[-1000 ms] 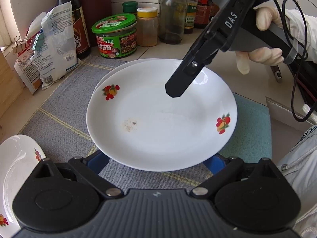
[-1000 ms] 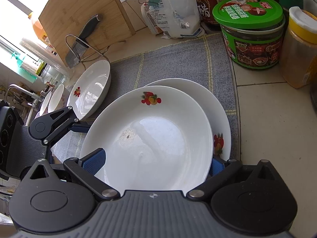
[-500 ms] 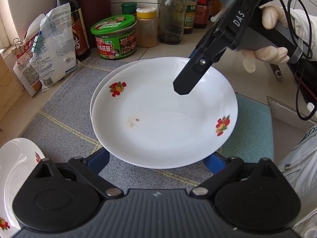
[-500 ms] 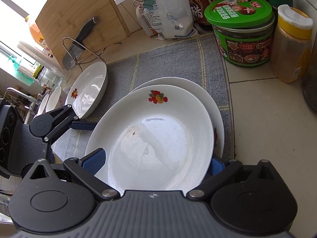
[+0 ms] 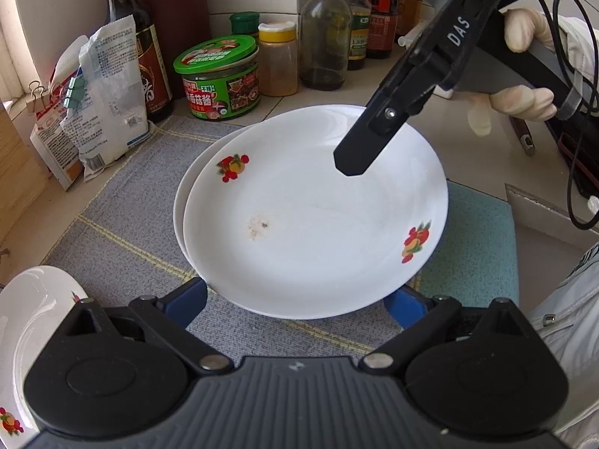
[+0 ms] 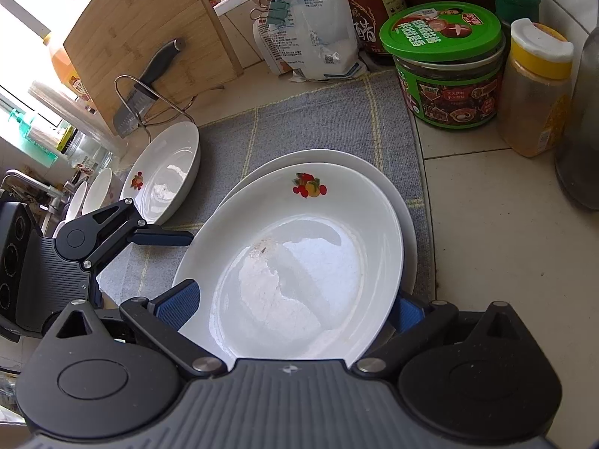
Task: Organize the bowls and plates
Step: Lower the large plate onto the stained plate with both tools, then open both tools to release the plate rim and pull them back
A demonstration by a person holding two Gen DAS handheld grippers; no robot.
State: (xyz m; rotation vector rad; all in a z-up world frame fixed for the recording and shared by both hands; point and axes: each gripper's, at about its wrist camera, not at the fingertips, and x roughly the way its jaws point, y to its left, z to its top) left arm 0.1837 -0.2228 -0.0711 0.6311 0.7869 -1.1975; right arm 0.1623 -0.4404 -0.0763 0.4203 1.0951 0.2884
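Observation:
A white plate with fruit prints and a brown stain hangs just above a second white plate lying on the grey mat. My right gripper reaches over the top plate with its blue fingers wide apart on either side of the rim; the near rim is hidden under its body. In the left wrist view its black finger lies over the plate's far side. My left gripper is open with the plate's near edge between its fingers. A third white plate sits at the left.
Grey mat and teal cloth on the counter. Green-lidded jar, yellow-capped jar, bottles and a clipped bag line the back. Bamboo board and cleaver stand far left. More white dishes stand by the sink.
The top plate has moved to the right and now sits more squarely over the lower plate. Both grippers followed it; the third plate slid further left in view.

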